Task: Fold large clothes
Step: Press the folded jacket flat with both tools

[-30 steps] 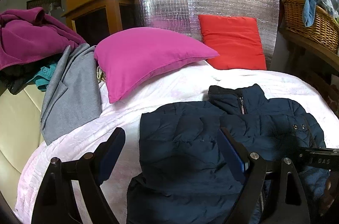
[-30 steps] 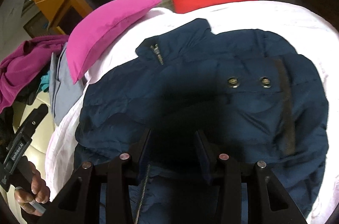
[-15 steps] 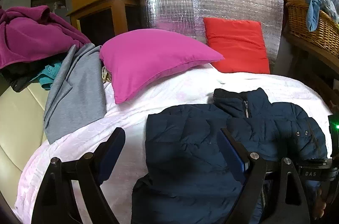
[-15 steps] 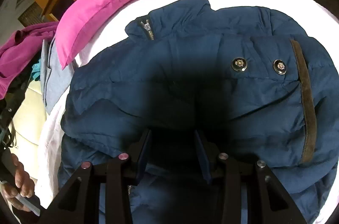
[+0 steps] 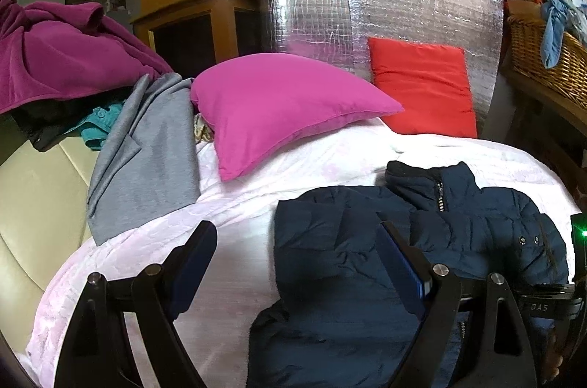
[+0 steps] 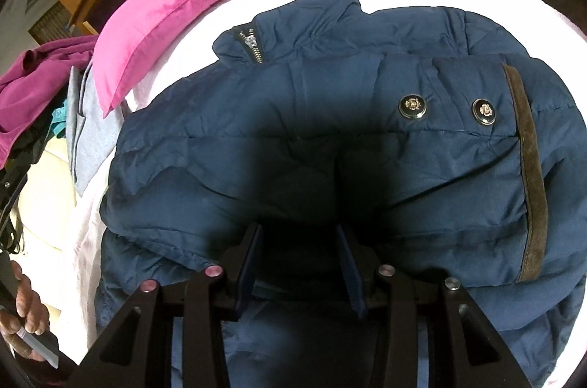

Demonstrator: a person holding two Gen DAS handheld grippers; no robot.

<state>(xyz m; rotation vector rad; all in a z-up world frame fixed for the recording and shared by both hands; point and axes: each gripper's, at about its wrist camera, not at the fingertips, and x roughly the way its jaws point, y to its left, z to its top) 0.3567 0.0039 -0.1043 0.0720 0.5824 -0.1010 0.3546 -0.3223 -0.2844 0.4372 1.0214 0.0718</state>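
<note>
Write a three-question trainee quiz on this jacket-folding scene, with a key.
1. True or false: the left gripper is clamped on the navy jacket.
2. What leans against the silver foil panel? A) red cushion B) grey garment C) wicker basket
3. How many metal snap buttons show on the jacket in the right wrist view?

Key: 1 false, its jaws stand wide open and empty; 2 A; 3 two.
</note>
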